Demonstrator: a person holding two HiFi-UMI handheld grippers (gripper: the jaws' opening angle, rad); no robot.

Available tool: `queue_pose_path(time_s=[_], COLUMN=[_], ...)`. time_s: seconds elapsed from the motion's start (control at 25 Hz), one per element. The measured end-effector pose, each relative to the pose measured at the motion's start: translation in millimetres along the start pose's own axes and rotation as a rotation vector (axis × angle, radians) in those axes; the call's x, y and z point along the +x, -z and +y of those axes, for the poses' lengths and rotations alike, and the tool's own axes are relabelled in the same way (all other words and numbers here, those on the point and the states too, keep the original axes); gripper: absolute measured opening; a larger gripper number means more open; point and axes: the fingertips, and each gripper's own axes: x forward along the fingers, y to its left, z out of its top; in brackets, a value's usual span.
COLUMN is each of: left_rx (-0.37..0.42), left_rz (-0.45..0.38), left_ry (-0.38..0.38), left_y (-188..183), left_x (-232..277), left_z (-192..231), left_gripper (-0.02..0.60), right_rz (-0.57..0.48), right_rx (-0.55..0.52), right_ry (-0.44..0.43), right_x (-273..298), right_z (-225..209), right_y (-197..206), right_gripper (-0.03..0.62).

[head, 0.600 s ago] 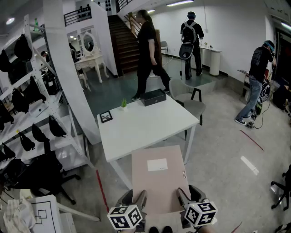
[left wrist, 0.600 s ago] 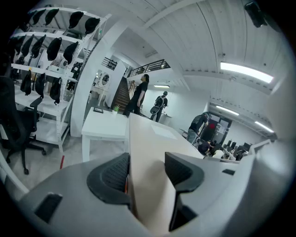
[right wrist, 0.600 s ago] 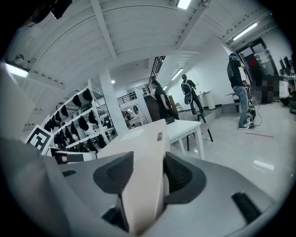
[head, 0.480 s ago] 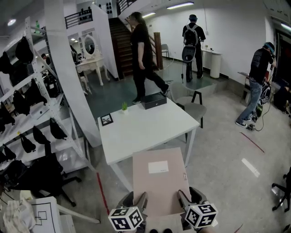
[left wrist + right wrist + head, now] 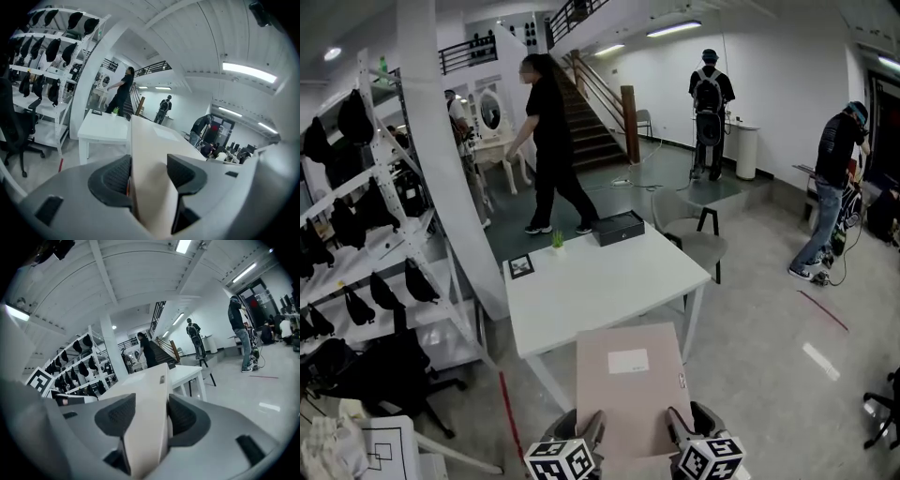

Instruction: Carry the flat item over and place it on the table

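Counted one flat box, one white table, three small items along its far edge. Clamped the box's near edge in two sets of closed jaws, left gripper and right gripper, with its far edge at the table's bare near side.

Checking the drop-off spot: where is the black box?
Head view, centre: the black box sits on the white table's far edge, right of the small green plant.

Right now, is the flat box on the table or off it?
Off it. The left gripper and right gripper hold the box in the air near the table.
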Motion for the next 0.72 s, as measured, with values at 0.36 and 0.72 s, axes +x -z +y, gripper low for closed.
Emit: queue_pose_path(time_s=[0.36, 0.72], left_rx=[0.012, 0.02], left_rz=[-0.014, -0.022], left_ry=[-0.014, -0.037], left_y=[-4.4, -17.9], left_x=[9.3, 16.5], left_z=[-12.2, -4.7], left_gripper=[0.232, 0.232], right_rz=[-0.012, -0.014], right_rx=[0.002, 0.003], right_ry=[-0.008, -0.03], right_x=[4.3, 21.3], right_z=[-14.6, -10.5], right_y=[-6.8, -16.3], right_gripper=[0.209, 0.207])
